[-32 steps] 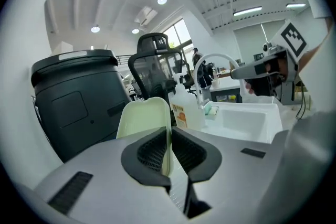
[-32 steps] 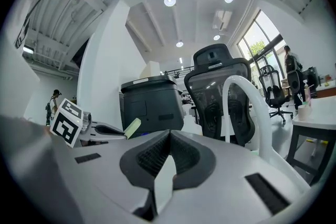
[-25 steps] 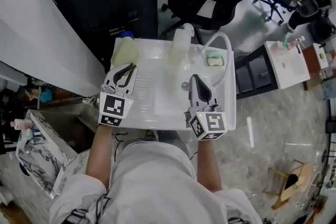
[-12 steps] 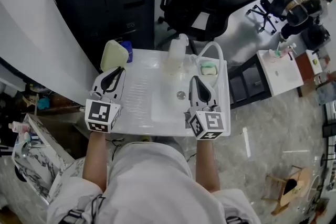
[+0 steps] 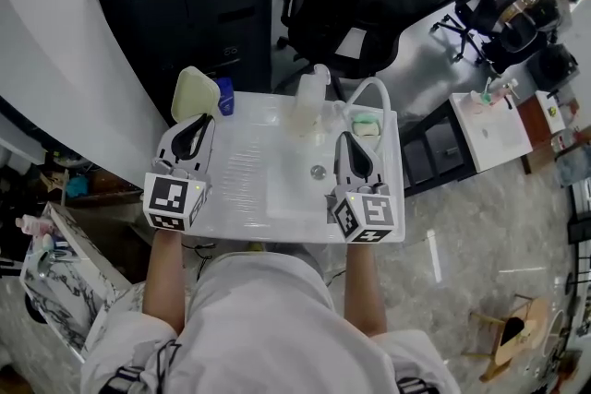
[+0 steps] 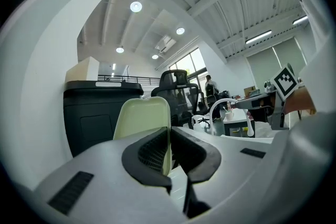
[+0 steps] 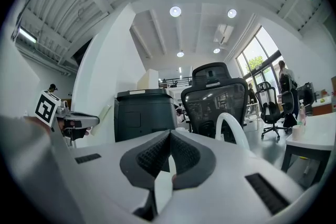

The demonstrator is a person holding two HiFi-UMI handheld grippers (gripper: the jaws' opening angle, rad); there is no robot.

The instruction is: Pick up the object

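One pale green plate (image 5: pixel 196 91) is held upright at ten o'clock of the white sink unit (image 5: pixel 242 198). Its lower rim is clamped between the jaws of the left gripper (image 5: pixel 192 132), likely because the thin edge gives a firm pinch. The pickup looks done. At four o'clock of the basin, the right gripper (image 5: pixel 354 163) has its jaws pressed together on nothing, apparently parked clear. The faucet (image 5: pixel 371 91) and soap dish (image 5: pixel 367 125) sit at one o'clock.

One plate (image 5: pixel 193 93), one bottle (image 5: pixel 311 93), one faucet (image 5: pixel 367 82)
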